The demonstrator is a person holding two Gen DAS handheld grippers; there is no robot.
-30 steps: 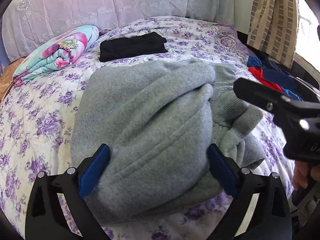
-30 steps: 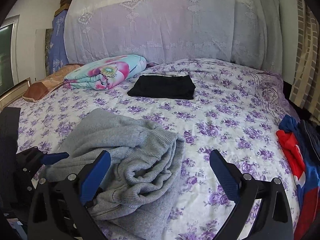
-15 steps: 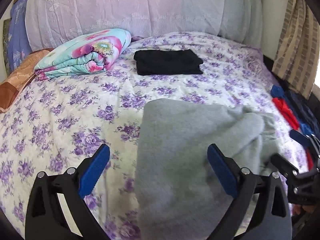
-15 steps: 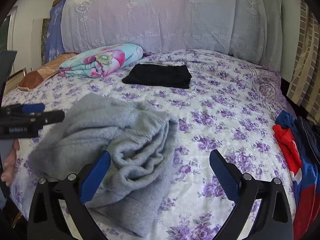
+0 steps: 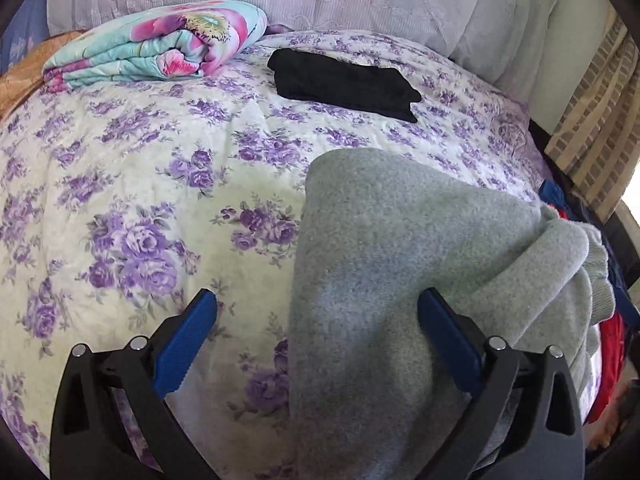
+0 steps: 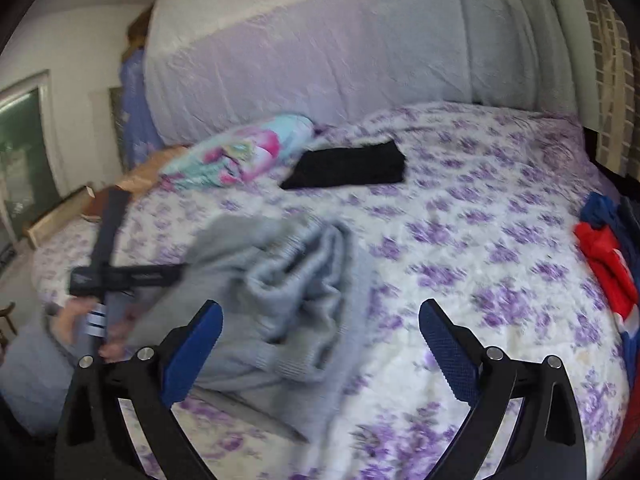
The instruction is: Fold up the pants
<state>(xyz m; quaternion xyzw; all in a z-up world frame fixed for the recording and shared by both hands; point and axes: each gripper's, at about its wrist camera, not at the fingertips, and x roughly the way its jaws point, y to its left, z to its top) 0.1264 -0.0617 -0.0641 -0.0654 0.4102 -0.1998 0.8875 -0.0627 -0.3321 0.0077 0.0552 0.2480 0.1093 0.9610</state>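
Pants are sitting in a bunched grey heap on the bed, barely folding yet. Left gripper and right gripper are both hanging released, gripping nothing.

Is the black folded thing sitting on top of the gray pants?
No, the black folded garment lies farther up the flowered bedspread, with bare bedspread between it and the gray pants.

- Pants: plain grey.
- Bedspread: cream with purple flowers.
- Folded garment towards the head edge: black.
- Quilt: turquoise with pink blooms.
- Clothes at the right edge: red and blue.
- Gripper pads: blue.
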